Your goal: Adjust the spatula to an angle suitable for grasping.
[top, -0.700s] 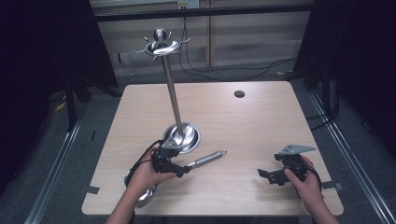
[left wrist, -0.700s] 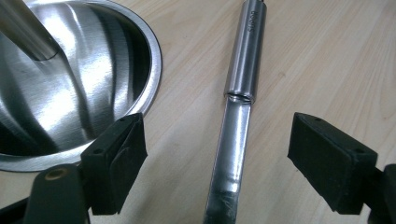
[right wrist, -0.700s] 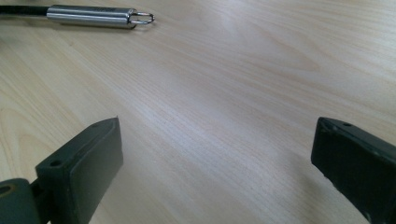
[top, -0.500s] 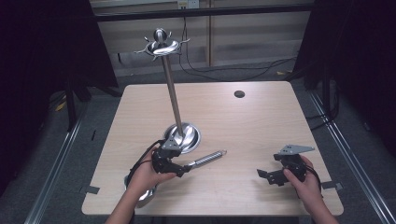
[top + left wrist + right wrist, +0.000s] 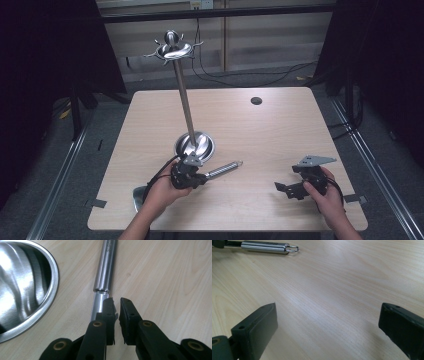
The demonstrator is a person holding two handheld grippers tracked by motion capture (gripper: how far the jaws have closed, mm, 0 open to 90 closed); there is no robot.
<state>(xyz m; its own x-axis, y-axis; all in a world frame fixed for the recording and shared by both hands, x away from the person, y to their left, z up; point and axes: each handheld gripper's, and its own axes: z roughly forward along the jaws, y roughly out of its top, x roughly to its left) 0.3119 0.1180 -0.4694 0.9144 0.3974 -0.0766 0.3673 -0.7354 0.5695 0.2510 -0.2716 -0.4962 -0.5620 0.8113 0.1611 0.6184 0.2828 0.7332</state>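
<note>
Near left edge: one left gripper (image 5: 200,178) pinched onto one steel utensil handle (image 5: 223,169); utensil head hidden. Right gripper (image 5: 286,190) spread wide.

floor (image 5: 100,115): grey carpet | walls: dark curtains (image 5: 45,60) | cables (image 5: 260,75) behind table

No text or label can be read.

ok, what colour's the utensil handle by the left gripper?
Shiny silver metal handle, clearest in the left gripper view.
</note>
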